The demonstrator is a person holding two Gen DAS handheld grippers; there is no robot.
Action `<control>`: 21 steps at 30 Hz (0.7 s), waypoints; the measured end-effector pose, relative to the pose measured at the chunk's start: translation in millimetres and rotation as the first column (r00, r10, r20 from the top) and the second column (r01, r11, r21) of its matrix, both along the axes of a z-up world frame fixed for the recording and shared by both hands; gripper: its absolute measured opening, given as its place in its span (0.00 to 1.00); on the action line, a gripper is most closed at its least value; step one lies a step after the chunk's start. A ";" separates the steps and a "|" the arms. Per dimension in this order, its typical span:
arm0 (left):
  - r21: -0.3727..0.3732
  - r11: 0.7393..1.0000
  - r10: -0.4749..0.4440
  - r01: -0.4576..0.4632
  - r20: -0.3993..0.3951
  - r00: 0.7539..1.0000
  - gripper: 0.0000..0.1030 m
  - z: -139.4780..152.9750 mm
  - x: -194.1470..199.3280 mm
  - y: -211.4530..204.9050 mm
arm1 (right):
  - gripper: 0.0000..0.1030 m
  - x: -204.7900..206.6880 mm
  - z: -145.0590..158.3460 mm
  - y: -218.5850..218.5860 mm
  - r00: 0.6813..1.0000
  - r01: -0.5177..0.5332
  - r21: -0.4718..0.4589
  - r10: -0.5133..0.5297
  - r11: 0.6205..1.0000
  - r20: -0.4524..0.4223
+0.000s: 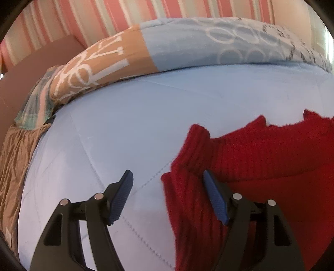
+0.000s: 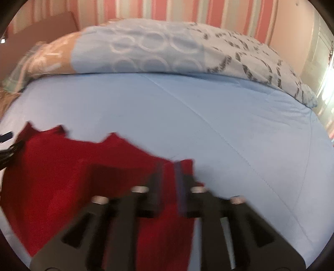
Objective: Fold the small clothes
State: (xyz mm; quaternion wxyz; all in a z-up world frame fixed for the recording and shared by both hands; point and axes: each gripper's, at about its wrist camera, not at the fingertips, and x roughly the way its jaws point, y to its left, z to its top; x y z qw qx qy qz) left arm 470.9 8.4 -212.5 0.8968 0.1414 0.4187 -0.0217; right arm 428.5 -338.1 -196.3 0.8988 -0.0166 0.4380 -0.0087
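Observation:
A small red knitted sweater (image 1: 261,158) lies on the light blue bed cover (image 1: 129,125). In the left wrist view my left gripper (image 1: 168,177) is open, low over the sweater's left edge, with a ribbed sleeve (image 1: 187,200) between the fingers and the right finger resting on the knit. In the right wrist view the sweater (image 2: 62,177) spreads to the left. My right gripper (image 2: 167,166) has its fingers close together over the sweater's right edge, red knit between them. The view is blurred by motion.
A patterned blue and tan duvet (image 1: 187,43) is bunched along the far side of the bed, also in the right wrist view (image 2: 167,48). A brown cloth (image 1: 14,162) hangs at the left bed edge. A striped pink wall (image 2: 187,10) stands behind.

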 end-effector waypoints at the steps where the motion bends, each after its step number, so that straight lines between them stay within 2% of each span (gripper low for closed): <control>1: -0.004 1.000 -0.005 0.005 0.012 1.000 0.68 5.4 -3.4 -1.0 | 0.45 -8.9 5.0 7.3 1.000 -0.020 0.016 0.020 1.000 0.016; 2: -0.013 1.000 -0.015 0.015 0.024 1.000 0.68 11.0 -7.2 -2.9 | 0.47 -14.1 7.1 14.4 0.999 -0.037 0.021 0.037 0.999 0.017; 4: -0.060 0.996 -0.067 0.070 0.043 0.997 0.69 22.6 -13.2 -10.1 | 0.57 -22.5 6.1 29.5 0.997 -0.082 0.014 0.082 0.997 -0.005; 5: -0.079 0.992 -0.096 0.099 0.038 0.995 0.70 24.5 -13.6 -14.9 | 0.57 -25.6 4.6 36.3 0.995 -0.095 -0.002 0.095 0.996 -0.011; 6: -0.094 0.987 -0.131 0.132 0.013 0.991 0.73 23.5 -10.7 -22.1 | 0.57 -28.5 2.7 41.1 0.995 -0.100 -0.017 0.100 0.995 -0.016; 9: -0.121 0.976 -0.190 0.182 -0.054 0.980 0.73 14.7 4.1 -39.7 | 0.57 -39.0 -0.1 46.4 0.996 -0.092 -0.006 0.092 0.996 -0.021; 12: -0.145 0.977 -0.175 0.156 -0.131 0.976 0.73 -5.2 25.9 -46.0 | 0.57 -46.5 -4.2 46.2 0.997 -0.076 0.015 0.077 0.997 -0.027; 14: -0.165 0.975 -0.174 0.145 -0.178 0.968 0.69 -18.1 34.2 -45.9 | 0.57 -48.8 -7.1 45.3 0.997 -0.071 0.024 0.072 0.997 -0.033; 17: -0.155 0.967 -0.231 0.203 -0.188 0.955 0.41 -21.9 32.5 -56.0 | 0.57 -49.3 -9.0 42.6 0.998 -0.061 0.032 0.062 0.998 -0.034; 19: -0.139 0.963 -0.254 0.231 -0.174 0.952 0.16 -19.5 27.2 -63.9 | 0.57 -46.3 -7.8 38.3 0.998 -0.049 0.040 0.050 0.998 -0.031; 21: -0.127 0.965 -0.248 0.230 -0.151 0.957 0.10 -17.6 24.4 -64.7 | 0.57 -43.5 -5.2 33.8 0.999 -0.035 0.054 0.036 0.998 -0.022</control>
